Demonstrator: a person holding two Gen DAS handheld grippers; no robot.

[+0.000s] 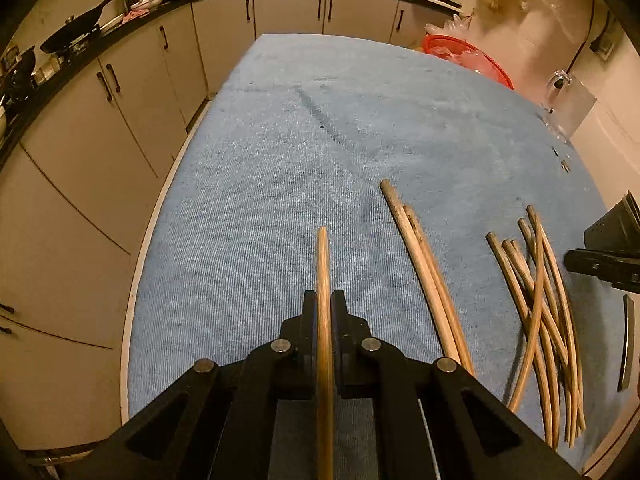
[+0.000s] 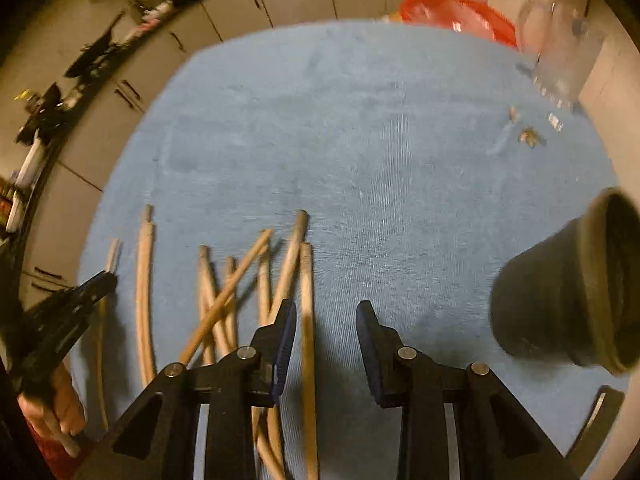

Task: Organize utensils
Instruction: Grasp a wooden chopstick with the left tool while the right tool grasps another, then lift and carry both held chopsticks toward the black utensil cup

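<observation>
In the left wrist view the left gripper (image 1: 324,300) fills the bottom centre of the frame, its fingers (image 1: 309,320) clamped together on a single chopstick (image 1: 322,264) that runs straight up between them, its tip lying over the blue cloth (image 1: 280,160) that covers the table. To the right of it two more chopsticks (image 1: 416,264) lie side by side on the cloth, and further right – near the frame's right edge – a loose pile of chopsticks (image 1: 536,312) lies crossed over one another. The black tip of the right gripper (image 1: 600,268) shows at the right edge, just beside that pile.

The right wrist view is blurred. The right gripper (image 2: 326,320) sits at the bottom centre with its fingers (image 2: 286,332) apart; one chopstick (image 2: 307,300) lies on the cloth in the gap, close to the left finger, and the pads do not press on it. The crossed pile (image 2: 232,288) spreads to the left of the fingers. At the right edge a dark cup (image 2: 568,292) lies tipped on its side, mouth toward the right. At the lower left a hand (image 2: 60,400) holds the left gripper (image 2: 80,304).
</observation>
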